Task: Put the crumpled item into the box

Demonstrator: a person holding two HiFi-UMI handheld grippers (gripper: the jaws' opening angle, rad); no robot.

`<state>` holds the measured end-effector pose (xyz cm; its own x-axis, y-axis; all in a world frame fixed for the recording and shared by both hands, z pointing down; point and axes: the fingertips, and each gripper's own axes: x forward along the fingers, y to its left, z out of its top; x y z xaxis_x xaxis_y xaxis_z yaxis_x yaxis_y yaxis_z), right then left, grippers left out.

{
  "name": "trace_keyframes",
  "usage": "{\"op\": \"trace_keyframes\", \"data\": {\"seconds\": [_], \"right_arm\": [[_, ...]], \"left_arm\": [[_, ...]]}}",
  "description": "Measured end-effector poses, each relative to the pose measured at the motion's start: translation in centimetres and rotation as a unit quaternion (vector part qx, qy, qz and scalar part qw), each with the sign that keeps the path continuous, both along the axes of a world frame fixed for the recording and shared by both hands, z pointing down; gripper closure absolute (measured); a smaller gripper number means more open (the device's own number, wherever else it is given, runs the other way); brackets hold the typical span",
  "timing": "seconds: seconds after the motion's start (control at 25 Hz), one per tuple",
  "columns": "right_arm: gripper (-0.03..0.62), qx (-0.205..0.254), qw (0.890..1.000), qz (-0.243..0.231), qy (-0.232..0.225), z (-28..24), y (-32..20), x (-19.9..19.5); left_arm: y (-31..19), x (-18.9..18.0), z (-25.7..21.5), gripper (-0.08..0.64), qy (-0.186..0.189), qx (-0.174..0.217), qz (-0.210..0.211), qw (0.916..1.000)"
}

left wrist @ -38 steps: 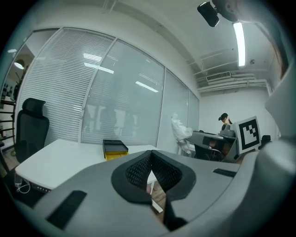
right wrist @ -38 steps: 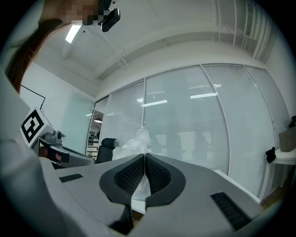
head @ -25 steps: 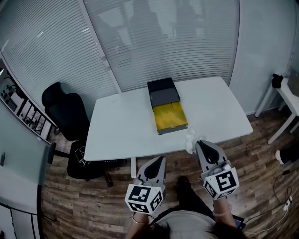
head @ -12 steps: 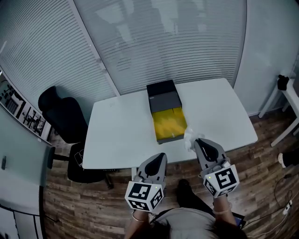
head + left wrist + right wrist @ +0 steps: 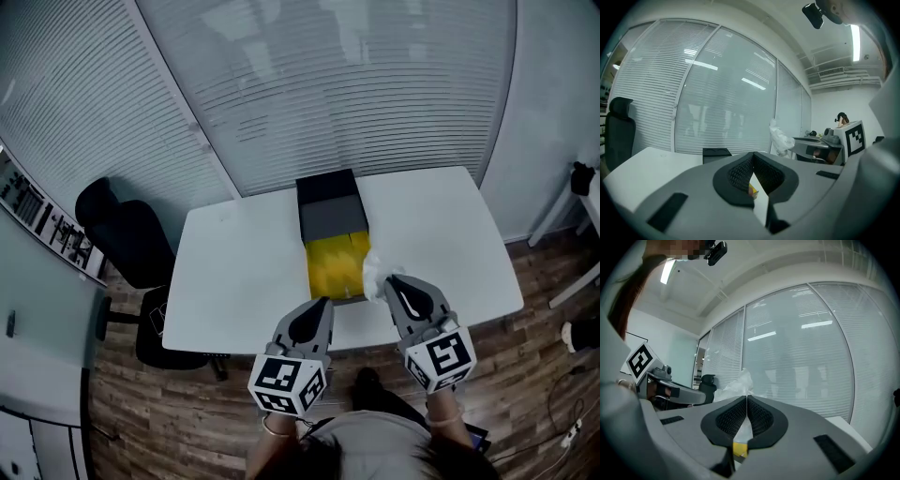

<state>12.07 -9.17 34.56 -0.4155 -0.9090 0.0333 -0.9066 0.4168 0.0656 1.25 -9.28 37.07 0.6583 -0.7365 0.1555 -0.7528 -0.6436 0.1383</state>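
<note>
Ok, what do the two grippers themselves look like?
Both the left gripper and the right gripper are grey, with tapering fingers lined inside with black mesh-textured pads. Each carries a white cube printed with black square markers at its rear end.

I see the box [image 5: 336, 267] open upward, its yellow inside free from above. Its dark lid [image 5: 330, 202] closes off the far end. The crumpled item [image 5: 373, 270] pinched in my right gripper [image 5: 389, 281] hangs at the box's right rim. My left gripper [image 5: 323, 303], jaws together, crowds the near corner. Bare table [image 5: 244, 272] lies open on both sides.
</note>
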Motion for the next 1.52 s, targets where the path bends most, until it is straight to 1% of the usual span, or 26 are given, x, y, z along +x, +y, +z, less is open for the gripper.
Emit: {"op": "trace_keyframes", "data": {"seconds": [0.24, 0.44, 0.64, 1.12, 1.32, 1.44, 1.52], "right_arm": [[0.56, -0.003, 1.0, -0.026, 0.016, 0.6, -2.6, 0.6], [0.56, -0.02, 0.998, -0.045, 0.028, 2.0, -5.0, 0.5], [0.56, -0.034, 0.997, -0.058, 0.04, 3.4, -6.0, -0.2], [0.56, -0.057, 0.993, -0.06, 0.087, 5.6, -9.6, -2.2], [0.56, -0.065, 0.989, -0.068, 0.116, 6.7, -10.6, -2.8], [0.56, -0.069, 0.984, -0.077, 0.142, 7.4, -11.7, -3.6], [0.56, -0.075, 0.983, -0.081, 0.15, 8.1, -12.5, -4.1]], "left_arm": [[-2.3, 0.9, 0.2, 0.543, -0.001, -0.001, -0.02, 0.9998], [-4.0, 0.6, 0.9, 0.543, -0.004, -0.013, -0.042, 0.999], [-4.5, 0.3, 1.5, 0.543, -0.007, -0.022, -0.05, 0.9985], [-7.9, -0.3, 1.6, 0.543, -0.007, -0.022, -0.029, 0.9993], [-9.1, -0.4, 1.4, 0.543, -0.007, -0.02, -0.019, 0.9996], [-10.5, -1.0, 1.4, 0.543, -0.007, -0.019, -0.017, 0.9996], [-11.4, -1.4, 1.5, 0.543, -0.006, -0.02, -0.016, 0.9997]]}}
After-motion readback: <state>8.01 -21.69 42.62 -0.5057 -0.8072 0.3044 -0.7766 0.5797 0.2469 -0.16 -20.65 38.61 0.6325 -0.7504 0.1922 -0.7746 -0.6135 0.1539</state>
